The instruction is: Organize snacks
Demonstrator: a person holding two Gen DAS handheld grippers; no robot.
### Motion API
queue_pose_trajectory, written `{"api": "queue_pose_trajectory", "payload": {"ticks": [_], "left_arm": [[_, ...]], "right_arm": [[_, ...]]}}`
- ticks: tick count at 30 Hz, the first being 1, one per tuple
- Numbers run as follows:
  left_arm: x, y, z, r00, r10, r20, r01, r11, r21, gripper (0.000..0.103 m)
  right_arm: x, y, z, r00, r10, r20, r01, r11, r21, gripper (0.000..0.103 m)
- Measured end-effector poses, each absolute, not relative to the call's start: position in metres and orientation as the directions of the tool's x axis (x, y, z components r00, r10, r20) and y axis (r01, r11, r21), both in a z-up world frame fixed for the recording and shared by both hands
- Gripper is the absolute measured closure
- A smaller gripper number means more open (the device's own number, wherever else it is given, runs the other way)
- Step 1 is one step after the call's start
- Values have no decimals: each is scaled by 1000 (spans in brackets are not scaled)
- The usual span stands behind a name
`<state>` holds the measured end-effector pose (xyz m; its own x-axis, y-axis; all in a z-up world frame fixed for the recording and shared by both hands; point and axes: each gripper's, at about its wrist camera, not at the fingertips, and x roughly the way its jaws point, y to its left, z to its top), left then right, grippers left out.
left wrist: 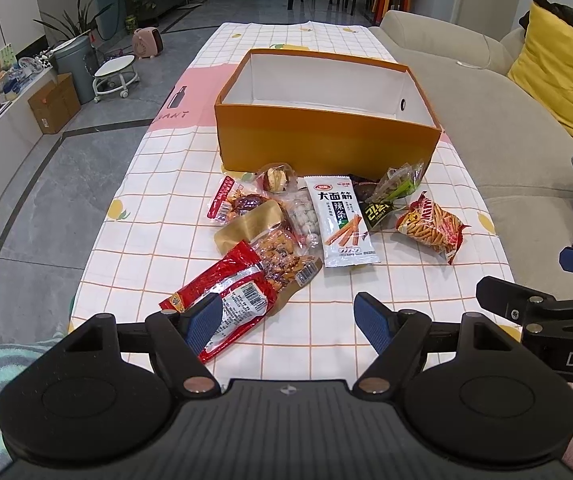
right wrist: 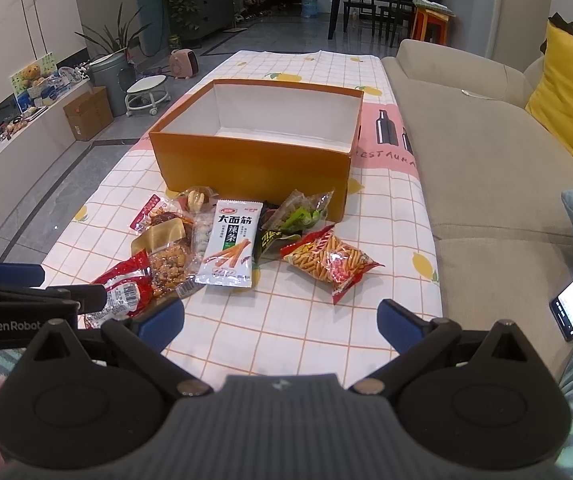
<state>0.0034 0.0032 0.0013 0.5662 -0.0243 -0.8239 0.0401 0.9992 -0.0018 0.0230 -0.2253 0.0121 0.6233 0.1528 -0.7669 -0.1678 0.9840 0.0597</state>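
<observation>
Two grippers are hovering over the near end of a checked tablecloth (left wrist: 158, 208), both with blue fingers spread wide and nothing between them.

Left gripper (left wrist: 290, 320) is sitting at the lower centre of its view. Its left finger (left wrist: 202, 322) is overlapping the near end of a red packet (left wrist: 222, 300), which is lying flat on the cloth; contact cannot be judged. Its right finger (left wrist: 372, 320) is showing over bare cloth.

Right gripper (right wrist: 282, 318) is sitting low in its own view, fingers apart over bare cloth, with the snack pile lying above them in the frame and not between them. Nearest to its gap is a white noodle-stick packet (right wrist: 230, 246), just above and left. A red-and-yellow crisp bag (right wrist: 328, 260) is lying above and right of centre, apart from the fingers.

Snacks are lying in a loose heap at mid-frame, touching and overlapping one another: a nut pouch (left wrist: 276, 258), a green-wrapped pack (left wrist: 400, 184), a black sachet (left wrist: 378, 212).

An orange box (left wrist: 318, 136) with white inside is standing open just beyond the heap, holding nothing visible. A grey sofa (left wrist: 498, 140) is running along the right side.
</observation>
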Motion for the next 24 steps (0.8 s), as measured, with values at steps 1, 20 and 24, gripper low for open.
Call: {"api": "queue_pose_trajectory", "payload": {"ticks": [1, 20, 24], "left_arm": [[3, 3, 1, 566, -26, -824, 40, 999, -3, 15], [4, 4, 1, 564, -45, -824, 45, 999, -24, 17], [6, 7, -1, 562, -68, -824, 62, 997, -39, 23]], "right_arm": [[23, -225, 12, 623, 153, -767, -169, 984, 59, 4], [23, -226, 12, 617, 157, -771, -168, 984, 66, 4], [24, -227, 9, 609, 159, -777, -165, 984, 72, 4]]}}
